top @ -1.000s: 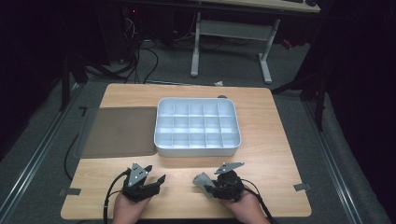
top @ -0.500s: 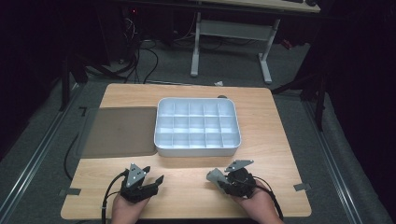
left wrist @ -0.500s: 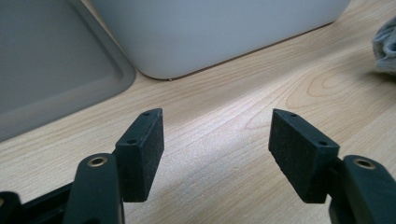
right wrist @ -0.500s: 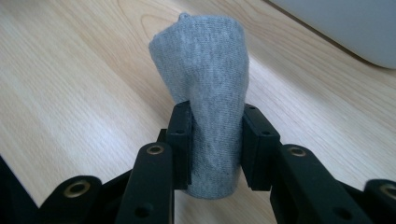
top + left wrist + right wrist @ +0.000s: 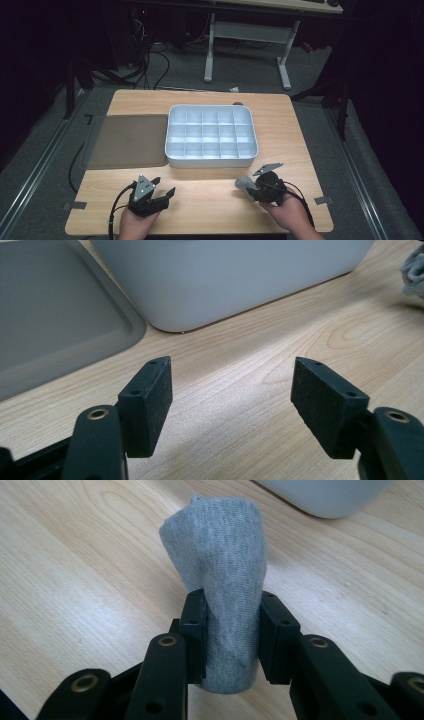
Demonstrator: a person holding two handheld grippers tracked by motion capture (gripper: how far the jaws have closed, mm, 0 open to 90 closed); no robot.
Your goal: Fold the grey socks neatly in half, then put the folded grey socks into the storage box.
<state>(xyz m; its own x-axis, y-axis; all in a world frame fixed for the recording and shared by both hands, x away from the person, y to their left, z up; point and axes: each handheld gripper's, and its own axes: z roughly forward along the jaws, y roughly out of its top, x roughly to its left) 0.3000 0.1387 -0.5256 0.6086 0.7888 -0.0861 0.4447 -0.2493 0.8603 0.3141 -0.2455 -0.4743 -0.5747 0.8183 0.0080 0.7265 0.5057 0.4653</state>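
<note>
A flat grey lid [image 5: 127,141] lies off toward the counter's left edge, leaving the divided white box [image 5: 211,135] open for filling. Near the front edge, the left claw [image 5: 159,194] waits with jaws apart — empty. The right claw [image 5: 231,630] is clamped on a rolled grey sock [image 5: 225,585], lifted off the counter right of front-centre — likely bound for a compartment.

Grey rolled sock [image 5: 220,580], upright, clamped above table

Overhead light falls on the table [image 5: 210,200] alone; the surrounding room is near black. The high view is soft and slightly grainy. In both gripper views the wood is evenly lit (a pale sheen crosses it), with soft shadows and blurred near parts.
</note>
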